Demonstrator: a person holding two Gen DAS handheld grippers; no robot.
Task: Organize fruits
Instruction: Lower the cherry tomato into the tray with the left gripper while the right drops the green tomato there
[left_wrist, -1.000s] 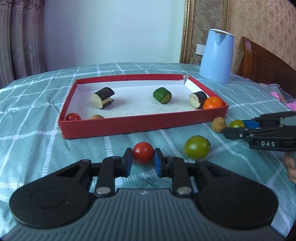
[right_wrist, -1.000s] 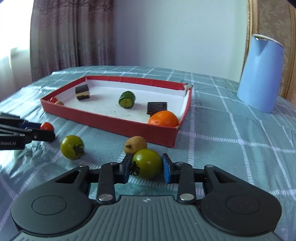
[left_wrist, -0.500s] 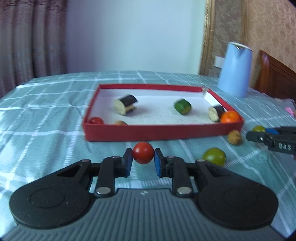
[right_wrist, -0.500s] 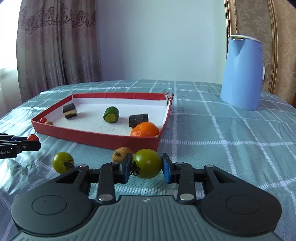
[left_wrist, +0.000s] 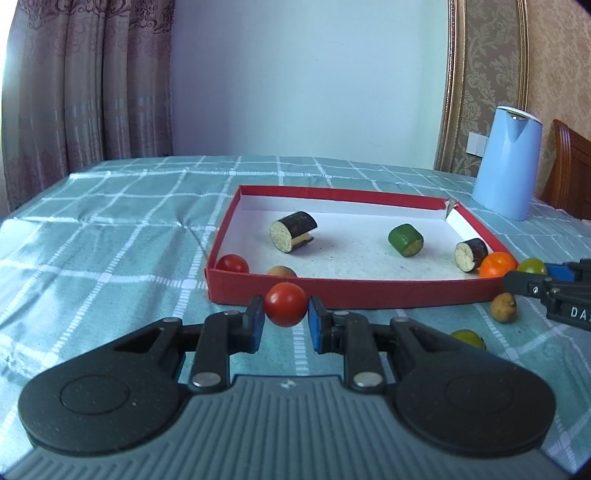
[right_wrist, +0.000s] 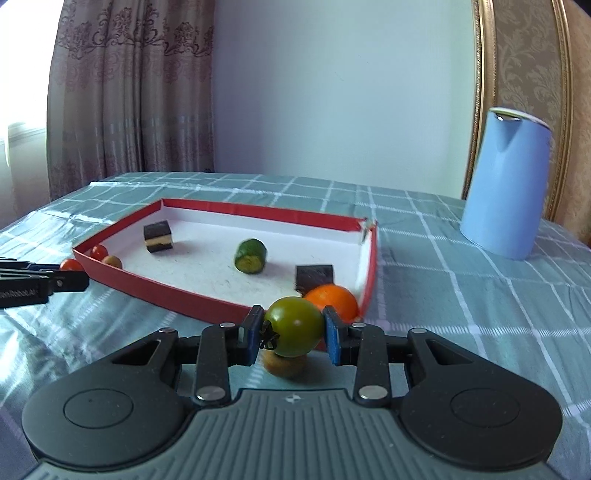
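Observation:
My left gripper (left_wrist: 285, 320) is shut on a red cherry tomato (left_wrist: 285, 304), held off the cloth just before the near wall of the red tray (left_wrist: 369, 291). My right gripper (right_wrist: 293, 336) is shut on a green tomato (right_wrist: 294, 326), lifted by the tray's near right corner. The tray (right_wrist: 207, 306) holds a red tomato (left_wrist: 232, 264), a small brown fruit (left_wrist: 281, 271), two eggplant pieces (left_wrist: 293, 236) (left_wrist: 470, 254), a cucumber piece (left_wrist: 405, 240) and an orange (left_wrist: 497, 264). A brown fruit (left_wrist: 503, 307) and another green tomato (left_wrist: 467, 338) lie on the cloth.
A light blue kettle (right_wrist: 504, 184) stands on the table at the back right. The checked green tablecloth (left_wrist: 110, 229) covers the table. A wooden chair back (left_wrist: 570, 170) is at the far right, curtains behind the left side.
Both grippers have lifted their tomatoes off the cloth and moved toward the tray. The left view has swung so the tray sits more to the right.

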